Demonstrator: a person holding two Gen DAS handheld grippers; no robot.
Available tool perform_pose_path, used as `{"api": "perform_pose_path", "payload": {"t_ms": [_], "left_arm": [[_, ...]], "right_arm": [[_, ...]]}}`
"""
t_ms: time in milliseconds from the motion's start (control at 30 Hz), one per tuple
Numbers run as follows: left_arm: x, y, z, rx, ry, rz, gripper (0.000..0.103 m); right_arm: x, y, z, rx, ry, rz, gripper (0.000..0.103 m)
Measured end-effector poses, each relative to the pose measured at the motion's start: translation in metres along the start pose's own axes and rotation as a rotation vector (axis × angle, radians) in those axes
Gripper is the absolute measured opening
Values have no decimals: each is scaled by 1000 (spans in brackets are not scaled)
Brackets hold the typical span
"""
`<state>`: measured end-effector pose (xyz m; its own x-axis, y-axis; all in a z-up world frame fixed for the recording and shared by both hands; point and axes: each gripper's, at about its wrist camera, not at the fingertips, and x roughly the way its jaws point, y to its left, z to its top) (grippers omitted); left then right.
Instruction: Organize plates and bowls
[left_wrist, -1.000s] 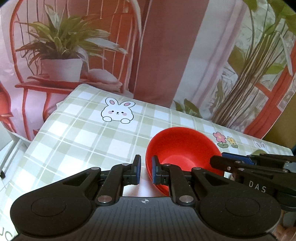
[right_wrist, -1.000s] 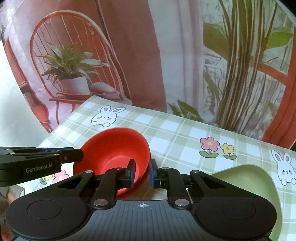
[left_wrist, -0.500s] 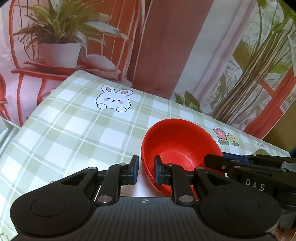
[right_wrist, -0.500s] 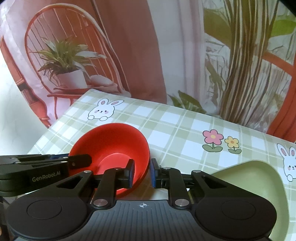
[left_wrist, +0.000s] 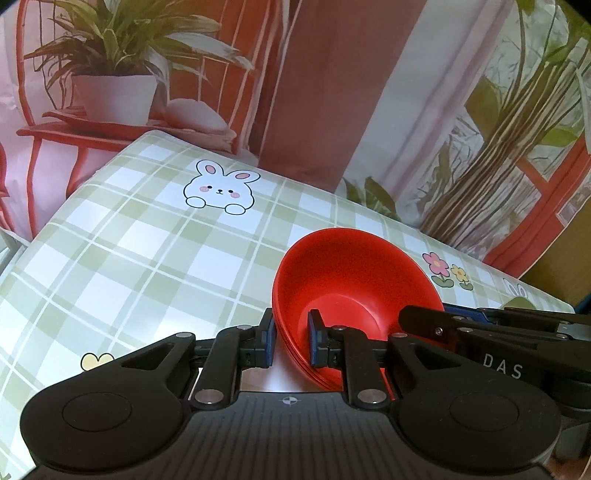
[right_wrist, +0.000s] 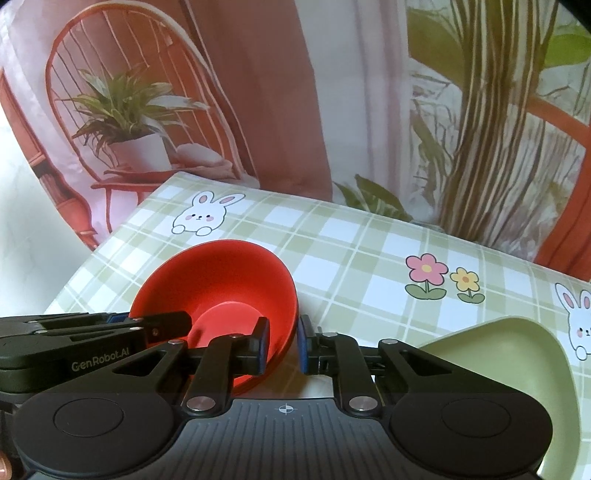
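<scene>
A stack of red bowls (left_wrist: 354, 288) is held between both grippers above the checked tablecloth. My left gripper (left_wrist: 291, 341) is shut on the stack's left rim, one finger inside and one outside. My right gripper (right_wrist: 282, 341) is shut on the right rim of the same stack (right_wrist: 221, 288), one finger inside and one outside. Each gripper shows in the other's view: the right one (left_wrist: 480, 328) and the left one (right_wrist: 110, 328). A pale green plate (right_wrist: 517, 354) lies on the table to the right of my right gripper.
The green and white checked tablecloth (left_wrist: 147, 266) has rabbit and flower prints. A printed backdrop with a chair, potted plant and curtains (right_wrist: 332, 110) hangs behind the table's far edge. The table's left edge (left_wrist: 22, 243) is close.
Both grippers have moved forward and a little left with the red bowls. The bowls now sit closer to the cameras and more tilted.
</scene>
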<state>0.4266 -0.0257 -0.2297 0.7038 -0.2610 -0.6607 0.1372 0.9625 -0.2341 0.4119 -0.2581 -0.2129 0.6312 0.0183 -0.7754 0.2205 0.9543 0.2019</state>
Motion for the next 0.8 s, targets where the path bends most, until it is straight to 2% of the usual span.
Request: {"api": "perform_pose_path", "payload": {"t_ms": [800], "left_arm": [[-15, 7, -15, -53, -17, 22, 18]], "right_arm": [[-7, 11, -7, -7, 7, 20, 11]]}}
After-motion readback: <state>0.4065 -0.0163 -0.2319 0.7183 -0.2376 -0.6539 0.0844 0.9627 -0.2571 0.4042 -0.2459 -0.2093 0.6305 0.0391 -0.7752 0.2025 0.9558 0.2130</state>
